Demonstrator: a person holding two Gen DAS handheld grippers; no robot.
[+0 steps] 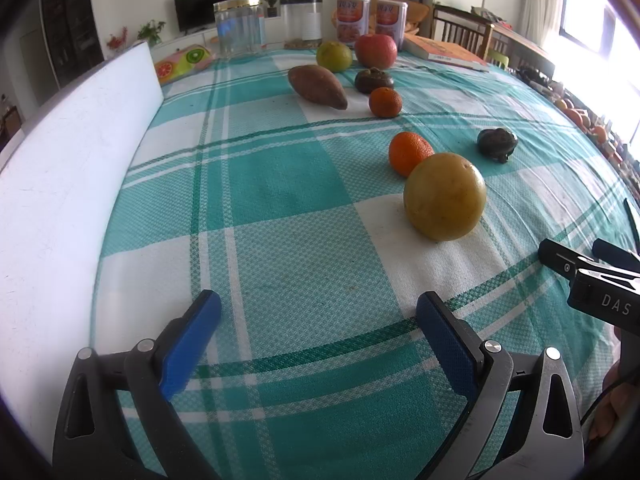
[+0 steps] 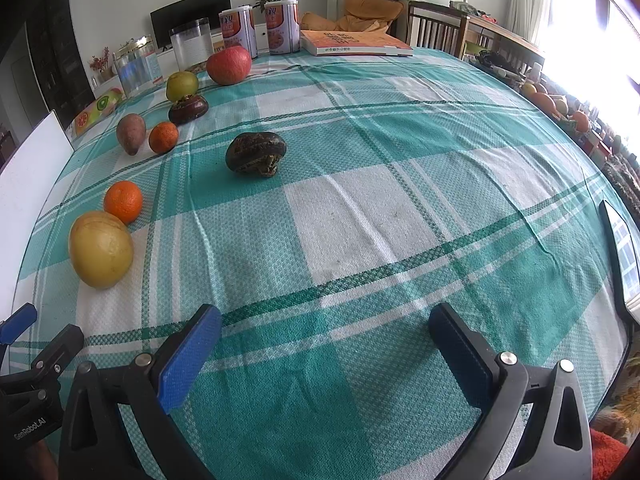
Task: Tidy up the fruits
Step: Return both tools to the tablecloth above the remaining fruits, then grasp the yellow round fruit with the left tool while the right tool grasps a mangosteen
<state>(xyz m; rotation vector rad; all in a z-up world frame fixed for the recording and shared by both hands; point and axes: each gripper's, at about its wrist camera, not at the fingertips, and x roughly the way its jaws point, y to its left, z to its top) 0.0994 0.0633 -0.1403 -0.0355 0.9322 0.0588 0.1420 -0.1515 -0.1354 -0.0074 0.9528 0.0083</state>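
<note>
Tongs, left (image 1: 318, 312) and right (image 2: 326, 324), gape empty; the lone dark wrinkled fruit (image 2: 256, 154) lies far-left of the right pair, nearer it.

A woven cloth tablecloth (image 2: 360, 208) with a matt, textured weave is being seen. At ten o'clock in the right wrist view, a smooth-skinned yellow fruit (image 2: 101, 249) and a dimpled orange (image 2: 123, 201) are being shown. Clear glossy jars (image 1: 239, 26) are being shown at twelve o'clock in the left wrist view.

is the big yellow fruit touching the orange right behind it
Cannot tell. In both wrist views the yellow fruit overlaps the orange, hiding where they would meet; no gap or contact shows plainly.
</note>
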